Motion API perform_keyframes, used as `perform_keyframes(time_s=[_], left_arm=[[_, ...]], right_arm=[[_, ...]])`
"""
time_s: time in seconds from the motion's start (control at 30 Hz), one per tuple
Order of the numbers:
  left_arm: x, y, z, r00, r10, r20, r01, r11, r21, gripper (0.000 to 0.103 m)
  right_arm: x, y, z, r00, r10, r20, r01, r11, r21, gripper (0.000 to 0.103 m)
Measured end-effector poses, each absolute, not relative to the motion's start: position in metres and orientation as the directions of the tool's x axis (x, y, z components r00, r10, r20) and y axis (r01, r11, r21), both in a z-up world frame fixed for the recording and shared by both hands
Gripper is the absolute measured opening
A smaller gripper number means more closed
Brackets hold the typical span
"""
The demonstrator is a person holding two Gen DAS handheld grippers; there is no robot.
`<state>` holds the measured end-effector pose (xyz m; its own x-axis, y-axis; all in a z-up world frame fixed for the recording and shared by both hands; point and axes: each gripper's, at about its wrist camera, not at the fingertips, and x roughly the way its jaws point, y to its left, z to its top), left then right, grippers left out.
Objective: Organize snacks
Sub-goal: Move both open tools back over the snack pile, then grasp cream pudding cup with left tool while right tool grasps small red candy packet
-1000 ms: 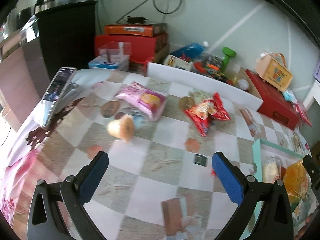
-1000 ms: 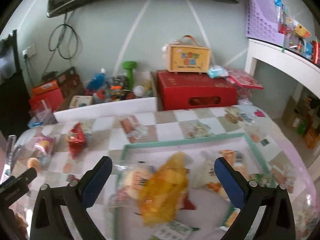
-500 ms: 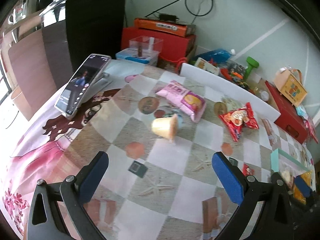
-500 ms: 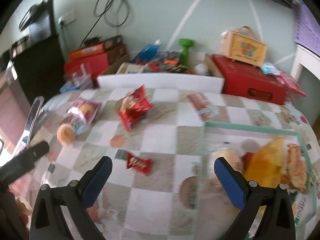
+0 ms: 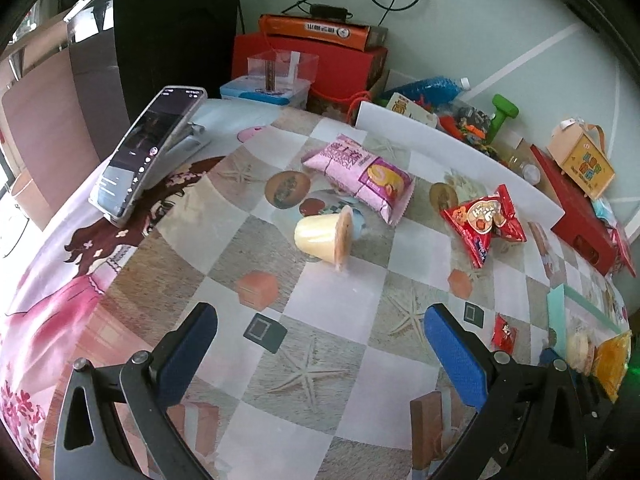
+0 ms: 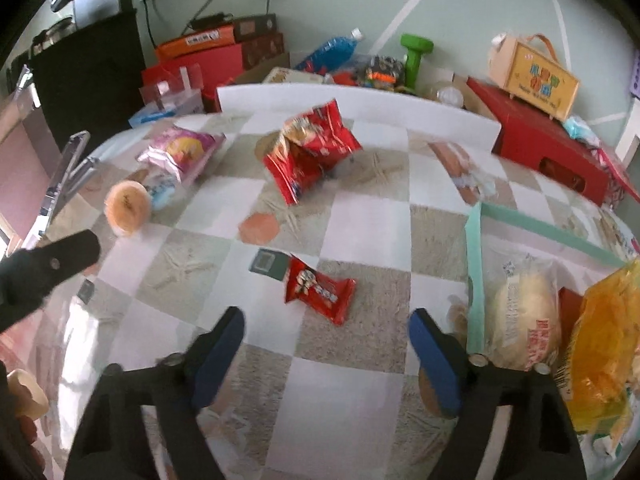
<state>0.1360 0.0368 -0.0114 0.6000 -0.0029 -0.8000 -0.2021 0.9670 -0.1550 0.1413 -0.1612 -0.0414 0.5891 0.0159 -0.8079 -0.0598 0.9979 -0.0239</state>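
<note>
My left gripper (image 5: 320,344) is open and empty above the checked tablecloth, short of a yellow pudding cup (image 5: 325,236) lying on its side. Beyond it lie a pink snack bag (image 5: 360,176) and a red snack bag (image 5: 482,220). My right gripper (image 6: 326,344) is open and empty just in front of a small red packet (image 6: 318,288). The red bag (image 6: 310,152), pink bag (image 6: 178,152) and cup (image 6: 126,206) lie farther off. A mint-green tray (image 6: 476,272) at the right holds a wrapped bun (image 6: 520,316) and an orange bag (image 6: 604,332).
A phone on a stand (image 5: 148,152) sits at the table's left edge. A white board (image 5: 452,148) runs along the back edge, with red boxes (image 5: 320,60), a green dumbbell (image 5: 502,114) and a small wooden case (image 5: 582,162) behind it. The left gripper's finger (image 6: 44,264) shows in the right wrist view.
The right gripper swung left from over the tray and moved down close to the small red packet. The left gripper drifted left and nearer the pudding cup. Both stayed open.
</note>
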Motion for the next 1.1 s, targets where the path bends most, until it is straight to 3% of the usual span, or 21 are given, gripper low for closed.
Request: perform_keyframes(time_s=[0.27, 0.6, 1.1], left_arm=[[0.141, 0.037, -0.02, 0.583, -0.012, -0.812, -0.204, 0.966, -0.16, 0.103], [0.143, 0.038, -0.023, 0.576, -0.029, -0.817, -0.203, 0.963, -0.178, 0.103], [0.144, 0.039, -0.024, 0.571, -0.031, -0.82, -0.211, 0.96, -0.183, 0.103]], right_arm=[[0.146, -0.168, -0.047, 0.585, 0.0, -0.811, -0.051, 0.998, -0.037, 0.064], [0.146, -0.163, -0.046, 0.583, 0.015, -0.812, -0.079, 0.996, -0.038, 0.063], [0.143, -0.155, -0.044, 0.569, 0.174, -0.804, -0.158, 0.982, 0.101, 0.059]])
